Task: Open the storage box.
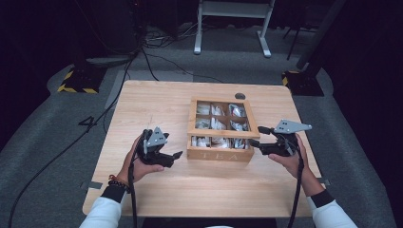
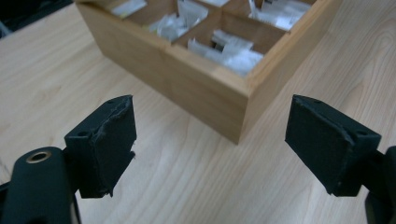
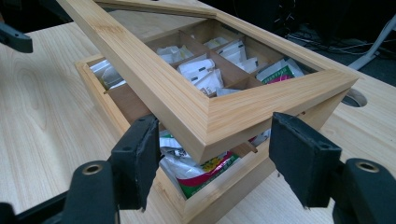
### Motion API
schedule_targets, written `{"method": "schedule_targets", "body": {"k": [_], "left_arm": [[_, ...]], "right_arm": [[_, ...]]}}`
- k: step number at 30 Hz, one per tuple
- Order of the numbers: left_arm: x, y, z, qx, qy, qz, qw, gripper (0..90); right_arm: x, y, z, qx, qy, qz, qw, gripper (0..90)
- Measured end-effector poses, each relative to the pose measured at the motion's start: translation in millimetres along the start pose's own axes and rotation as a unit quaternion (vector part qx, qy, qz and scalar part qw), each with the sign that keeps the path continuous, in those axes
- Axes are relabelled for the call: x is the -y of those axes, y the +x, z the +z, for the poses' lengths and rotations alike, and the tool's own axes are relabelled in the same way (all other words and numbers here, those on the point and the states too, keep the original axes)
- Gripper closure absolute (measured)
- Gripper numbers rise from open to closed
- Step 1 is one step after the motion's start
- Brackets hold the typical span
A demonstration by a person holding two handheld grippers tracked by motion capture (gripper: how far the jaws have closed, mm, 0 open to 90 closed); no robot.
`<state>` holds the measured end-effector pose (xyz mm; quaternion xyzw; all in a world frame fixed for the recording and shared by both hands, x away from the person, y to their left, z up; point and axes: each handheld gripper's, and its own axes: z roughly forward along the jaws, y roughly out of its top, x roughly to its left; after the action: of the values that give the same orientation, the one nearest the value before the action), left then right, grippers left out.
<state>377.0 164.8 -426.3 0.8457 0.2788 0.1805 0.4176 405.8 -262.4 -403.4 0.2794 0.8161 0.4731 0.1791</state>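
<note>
Hinged glass-paned wooden lid [image 3: 205,100] of the compartmented wooden tea box [image 1: 219,153] mid-table sits part-raised; stiff, light, fragile pane, best gripped by its frame corner; right gripper [image 3: 212,161] straddles that corner unclamped; left gripper [image 2: 210,144] gapes empty beside.

One wooden tea box [image 1: 219,154], one framed lid [image 3: 196,105], nine compartments, many tea bags [image 3: 201,74]; two grippers.

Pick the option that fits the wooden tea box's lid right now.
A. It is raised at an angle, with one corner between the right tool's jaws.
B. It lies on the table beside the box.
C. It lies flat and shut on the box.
A: in the right gripper view the lid slants up above the packets of the tea box, its corner between the jaws of the right tool.
</note>
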Motion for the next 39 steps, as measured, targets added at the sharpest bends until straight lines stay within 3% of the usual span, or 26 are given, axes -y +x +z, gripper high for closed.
{"method": "schedule_targets", "body": {"k": [6, 15, 20, 23, 34, 39], "left_arm": [[-21.3, -0.9, 12.2, -0.011, -0.014, 0.031, 0.9994, 19.9], [-45.4, 0.5, 24.9, -0.008, -0.037, 0.046, 0.9982, 19.9], [-57.0, -0.2, 27.5, -0.028, -0.046, 0.059, 0.9968, 23.2], [-62.4, -0.1, 29.7, -0.029, -0.047, 0.07, 0.996, 22.9], [-79.1, 0.8, 36.2, -0.021, -0.058, 0.095, 0.9935, 25.6], [-88.5, 4.6, 34.6, -0.016, -0.066, 0.1, 0.9927, 28.3]], "right_arm": [[-4.0, 0.0, -0.7, 0.004, -0.004, -0.005, 1.0, 34.3], [-6.5, -1.2, -1.3, 0.002, -0.005, -0.003, 1.0, 34.1], [-9.9, -0.8, -1.6, 0.006, -0.003, -0.002, 1.0, 33.4], [-11.3, -1.0, -1.6, 0.007, -0.008, 0.001, 0.9999, 33.2], [-18.4, -5.5, -4.9, 0.004, -0.021, 0.017, 0.9996, 35.3], [-16.9, -10.4, -15.7, 0.004, -0.028, 0.019, 0.9994, 34.4]]}}
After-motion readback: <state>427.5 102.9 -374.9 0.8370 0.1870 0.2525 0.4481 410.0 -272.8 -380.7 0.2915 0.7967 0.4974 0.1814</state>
